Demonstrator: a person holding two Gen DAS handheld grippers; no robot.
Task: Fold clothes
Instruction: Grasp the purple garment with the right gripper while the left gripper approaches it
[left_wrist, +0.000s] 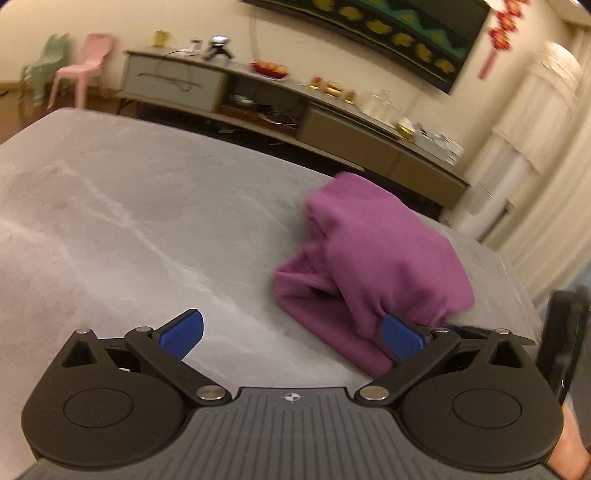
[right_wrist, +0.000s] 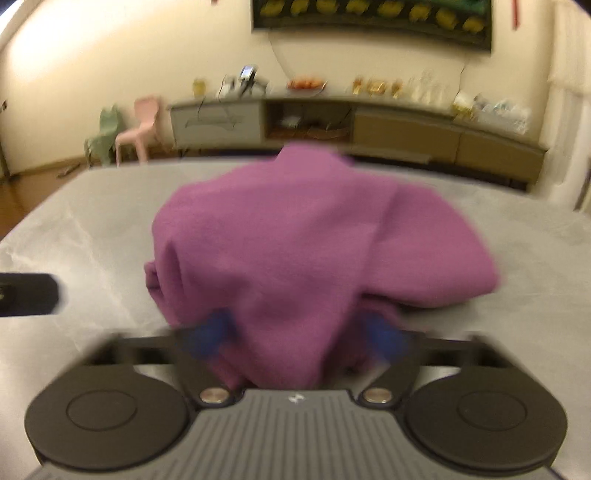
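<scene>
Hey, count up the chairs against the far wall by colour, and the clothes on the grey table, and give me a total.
Pink plastic chair: 1
Pale green plastic chair: 1
Purple fabric garment, bunched on the grey table: 1
Total: 3

A plain purple garment (left_wrist: 373, 254) is seen on a pale grey counter (left_wrist: 129, 206) faintly veined in white. Blue pads (left_wrist: 183, 332) are carried on the black left gripper (left_wrist: 291, 336).
</scene>
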